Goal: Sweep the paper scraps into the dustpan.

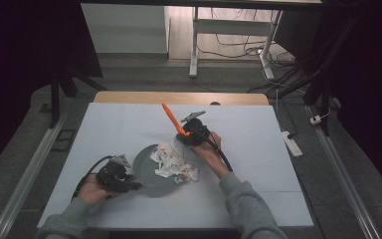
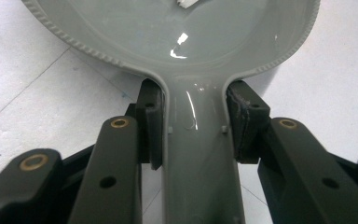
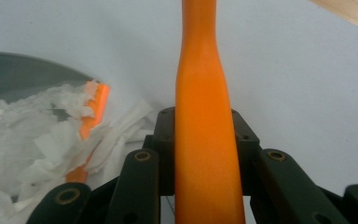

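on the white table, left gripper (image 1: 129, 184) clamped on grey dustpan (image 1: 146, 172) handle, right gripper (image 1: 183, 133) gripping orange brush (image 1: 170, 118), paper scraps (image 1: 171, 162) between

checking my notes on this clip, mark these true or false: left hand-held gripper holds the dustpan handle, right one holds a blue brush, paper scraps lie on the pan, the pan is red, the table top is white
1. The left hand-held gripper holds the dustpan by its handle. True.
2. The right hand-held gripper holds a blue brush. False: the brush handle is orange.
3. Paper scraps lie on the pan. True, with some at its far edge.
4. The pan is red. False: it is grey.
5. The table top is white. True.
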Demonstrator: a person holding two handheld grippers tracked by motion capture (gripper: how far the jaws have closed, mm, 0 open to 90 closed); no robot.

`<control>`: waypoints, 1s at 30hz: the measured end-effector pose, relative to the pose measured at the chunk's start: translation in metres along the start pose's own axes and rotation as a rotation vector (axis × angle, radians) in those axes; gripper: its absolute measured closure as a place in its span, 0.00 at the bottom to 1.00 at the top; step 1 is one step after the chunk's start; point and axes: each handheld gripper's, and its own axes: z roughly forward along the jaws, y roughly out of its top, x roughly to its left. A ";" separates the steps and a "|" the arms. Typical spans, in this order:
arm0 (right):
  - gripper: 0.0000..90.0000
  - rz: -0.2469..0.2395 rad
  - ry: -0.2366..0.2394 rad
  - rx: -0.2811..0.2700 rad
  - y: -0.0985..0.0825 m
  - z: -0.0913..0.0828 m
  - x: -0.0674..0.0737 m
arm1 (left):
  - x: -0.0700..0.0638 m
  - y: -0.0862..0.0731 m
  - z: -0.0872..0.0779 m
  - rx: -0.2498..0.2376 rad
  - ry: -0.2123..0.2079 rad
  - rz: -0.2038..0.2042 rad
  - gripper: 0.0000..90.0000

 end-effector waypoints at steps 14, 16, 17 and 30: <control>0.78 -0.009 0.094 0.012 0.000 -0.001 0.024 | 0.002 0.001 0.002 0.008 -0.001 0.002 0.68; 0.78 -0.024 0.106 0.016 0.001 -0.002 0.030 | 0.002 0.001 0.002 0.006 -0.001 0.001 0.68; 0.78 -0.020 0.133 0.013 0.000 -0.002 0.032 | 0.002 0.001 0.002 0.005 -0.002 0.001 0.68; 0.78 -0.039 0.224 -0.081 0.005 -0.025 0.051 | 0.001 0.000 0.001 -0.001 -0.001 -0.003 0.68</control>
